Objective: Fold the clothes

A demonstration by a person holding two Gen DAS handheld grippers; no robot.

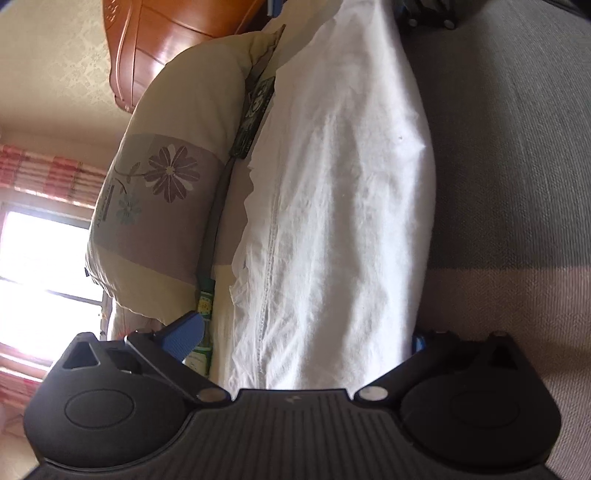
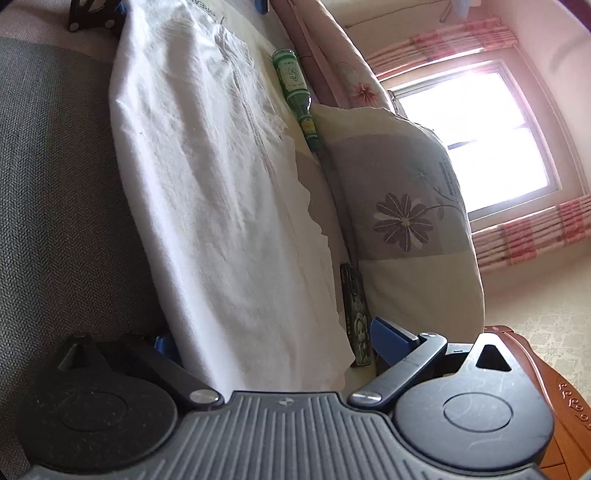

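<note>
A white garment (image 1: 332, 206) lies stretched in a long, wrinkled band on the grey bed cover (image 1: 517, 166). My left gripper (image 1: 303, 338) is open at one end of it. Its blue fingertips (image 1: 188, 332) stand wide apart, with the cloth's edge between them. The right gripper (image 1: 432, 16) shows at the far end in this view. From the opposite side, the same garment (image 2: 207, 192) runs away from my right gripper (image 2: 277, 343), which is also open and straddles the near cloth edge. One of its blue pads (image 2: 391, 339) is clear; the other is half hidden by fabric. The left gripper (image 2: 92, 16) sits at the far end.
A flowered pillow (image 2: 402, 206) lies alongside the garment. A green bottle (image 2: 295, 88) and a dark printed packet (image 2: 356, 325) sit in the gap between them. A carved wooden headboard (image 1: 155, 44) and a bright window with pink curtains (image 2: 491, 140) are beyond.
</note>
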